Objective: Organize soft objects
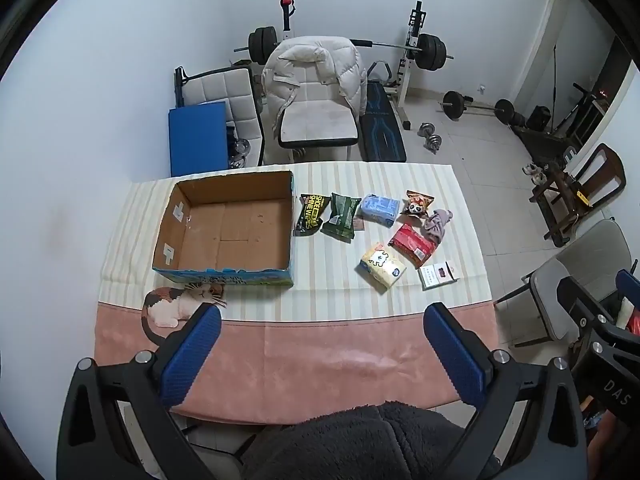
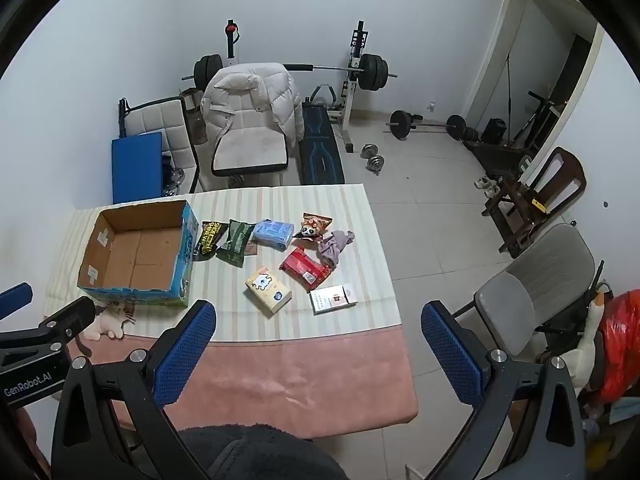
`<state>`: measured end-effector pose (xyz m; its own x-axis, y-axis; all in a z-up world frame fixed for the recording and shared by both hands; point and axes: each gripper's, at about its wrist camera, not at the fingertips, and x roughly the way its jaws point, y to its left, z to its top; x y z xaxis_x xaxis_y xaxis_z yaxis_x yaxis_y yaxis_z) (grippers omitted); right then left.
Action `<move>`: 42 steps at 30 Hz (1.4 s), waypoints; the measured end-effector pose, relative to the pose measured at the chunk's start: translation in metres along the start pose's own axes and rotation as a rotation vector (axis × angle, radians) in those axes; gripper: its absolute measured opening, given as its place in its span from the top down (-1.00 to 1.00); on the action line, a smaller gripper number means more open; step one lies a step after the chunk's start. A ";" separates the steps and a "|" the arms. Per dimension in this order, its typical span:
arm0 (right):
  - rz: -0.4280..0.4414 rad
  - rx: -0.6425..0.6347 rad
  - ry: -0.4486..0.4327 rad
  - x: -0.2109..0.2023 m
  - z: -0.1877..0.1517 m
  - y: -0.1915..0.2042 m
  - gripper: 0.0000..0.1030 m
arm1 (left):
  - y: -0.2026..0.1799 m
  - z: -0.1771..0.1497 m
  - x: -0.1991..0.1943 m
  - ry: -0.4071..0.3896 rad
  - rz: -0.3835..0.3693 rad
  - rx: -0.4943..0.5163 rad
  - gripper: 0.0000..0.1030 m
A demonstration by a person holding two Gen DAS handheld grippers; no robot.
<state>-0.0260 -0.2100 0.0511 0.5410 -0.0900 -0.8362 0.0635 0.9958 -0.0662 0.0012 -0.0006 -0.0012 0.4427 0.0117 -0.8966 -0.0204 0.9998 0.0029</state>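
Nothing is being held yet; the first pick is judged to be still ahead, with the task at its start.

The table (image 1: 280,360) is filling the middle of both frames, its cloth pink near the bottom and striped above. The cardboard box (image 1: 224,228), open and with nothing in it, is sitting left of centre in the left wrist view. The soft items are lying in a loose cluster to its right: a black-yellow wipes pack (image 1: 311,214) just beside the box wall, then a green pack (image 1: 340,218), a blue pack (image 1: 380,208), a panda snack bag (image 1: 418,203) and a grey cloth (image 1: 438,222) further right; below them a red pack (image 1: 412,245), a yellow tissue pack (image 1: 382,266) and a small white carton (image 1: 438,276).

The left gripper (image 1: 320,344) is being held low in frame over the pink cloth, fingers spread wide, nothing between them. The right gripper (image 2: 318,342) is being held likewise, spread and empty.

Next move is judged to call for a reach toward an item, closing on it, then a drop into the box.

A chair with a white jacket (image 1: 316,80) and a barbell rack (image 1: 416,48) are standing at the top, well clear. Nothing is seen blocking the way; the items are crowded, the grey cloth touching the red pack.
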 end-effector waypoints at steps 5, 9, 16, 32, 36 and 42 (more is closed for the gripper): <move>0.014 0.009 -0.006 0.000 0.000 -0.001 -1.00 | 0.000 0.001 0.002 -0.002 -0.008 -0.002 -1.00; 0.005 0.005 -0.009 -0.007 -0.001 0.001 -1.00 | 0.001 0.000 0.001 -0.007 -0.012 -0.006 -1.00; 0.010 0.004 -0.012 -0.007 0.000 -0.001 -1.00 | 0.000 0.001 -0.002 -0.012 -0.013 -0.006 -1.00; 0.010 0.003 -0.032 -0.021 -0.009 0.003 -1.00 | 0.009 -0.012 -0.015 -0.031 -0.025 -0.026 -1.00; 0.010 0.003 -0.034 -0.025 -0.006 0.004 -1.00 | 0.011 -0.012 -0.016 -0.035 -0.028 -0.029 -1.00; 0.008 0.007 -0.047 -0.029 0.000 0.007 -1.00 | 0.010 -0.010 -0.019 -0.047 -0.021 -0.024 -1.00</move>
<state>-0.0411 -0.2007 0.0751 0.5803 -0.0828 -0.8102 0.0649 0.9964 -0.0554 -0.0164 0.0085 0.0113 0.4845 -0.0080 -0.8748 -0.0323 0.9991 -0.0270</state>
